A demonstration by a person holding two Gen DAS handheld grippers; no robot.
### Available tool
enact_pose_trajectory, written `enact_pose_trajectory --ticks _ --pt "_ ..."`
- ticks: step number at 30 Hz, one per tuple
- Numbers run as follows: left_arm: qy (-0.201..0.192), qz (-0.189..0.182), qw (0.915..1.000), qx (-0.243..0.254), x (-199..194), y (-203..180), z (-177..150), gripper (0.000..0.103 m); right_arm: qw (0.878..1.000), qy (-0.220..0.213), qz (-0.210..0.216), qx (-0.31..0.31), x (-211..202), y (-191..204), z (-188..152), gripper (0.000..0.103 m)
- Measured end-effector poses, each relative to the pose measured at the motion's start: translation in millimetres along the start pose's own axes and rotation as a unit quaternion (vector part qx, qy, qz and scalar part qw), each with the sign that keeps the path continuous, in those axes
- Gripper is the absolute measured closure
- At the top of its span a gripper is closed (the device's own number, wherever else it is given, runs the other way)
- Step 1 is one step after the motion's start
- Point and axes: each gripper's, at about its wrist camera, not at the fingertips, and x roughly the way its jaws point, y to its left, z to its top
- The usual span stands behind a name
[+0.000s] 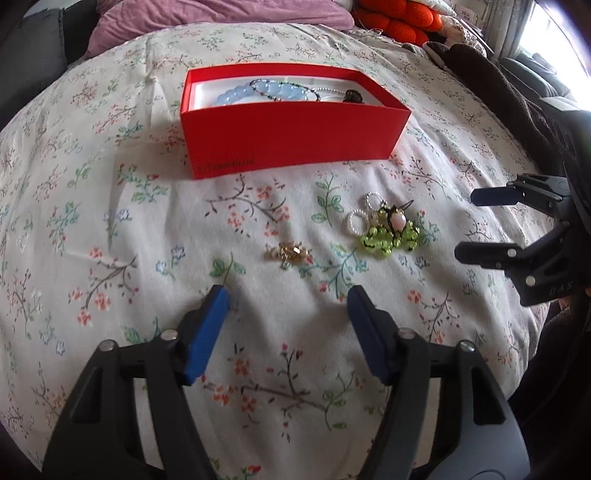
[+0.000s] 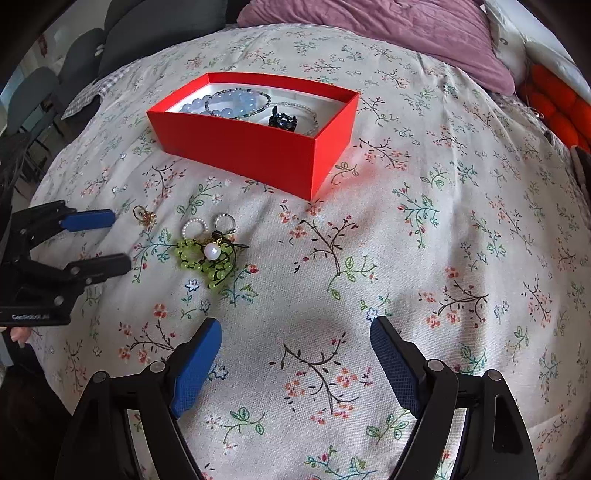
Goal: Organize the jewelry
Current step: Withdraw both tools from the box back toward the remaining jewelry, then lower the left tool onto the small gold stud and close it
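The left gripper [image 1: 288, 295] hovers low over the bed, pointing toward the box, with its two blue-padded fingers [image 1: 208, 325] wide apart and nothing between them. The right gripper [image 2: 295, 328] is held in the same way, a little above the cloth, its fingers also spread apart and empty. Each gripper is seen from the side in the other camera, and there too the jaws stand open. The frames of both tools are black hard plastic with small metal pins at the joints; the pads are blue and look rubbery, with a fine grid texture.

The bedspread [image 2: 443, 258] is a soft cream fabric printed with small branches, leaves and flowers. On it stands the red box [image 2: 258, 147], a rectangular cardboard one with no lid and a white inside. In the box lie a bracelet of round pale blue beads [image 2: 225, 105], a thin chain of small dark beads across it, and a small black piece [image 2: 282, 120].

Outside the box, near its front side, a small heap of jewelry lies on the cloth: a green bead bracelet [image 2: 207, 260] of glossy translucent beads, a round white bead [image 2: 211, 252] on top of it, and two little pearl rings [image 1: 364, 214] touching it. A small gold piece [image 1: 290, 253] lies apart, just in front of the left gripper. A purple pillow [image 2: 406, 33] is at the far end of the bed.
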Motion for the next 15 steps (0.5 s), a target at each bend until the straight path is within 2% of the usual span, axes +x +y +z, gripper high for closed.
enact_pose_trajectory --ticks 4,7,9,13,15 --pt "-0.013 0.003 0.9999 0.006 4.0 -0.6 4.8 0.038 1.0 0.005 0.004 -0.009 2.2 4.9 -0.4 0.019" --pt "-0.021 0.004 0.9997 0.015 3.3 -4.2 8.5 0.047 1.0 0.006 0.005 -0.015 2.6 8.7 -0.8 0.019" --pt "-0.025 0.005 0.9994 0.021 3.0 -7.6 10.7 0.058 1.0 0.006 0.007 -0.018 2.2 10.9 -1.2 0.019" --pt "-0.027 0.01 0.9989 0.036 4.5 -14.7 13.4 0.06 1.0 0.003 0.008 -0.02 0.1 13.1 -1.7 0.019" --pt "-0.025 0.017 0.9987 0.041 6.2 -17.5 13.6 0.068 1.0 0.001 0.006 -0.019 -0.6 12.3 -1.2 0.019"
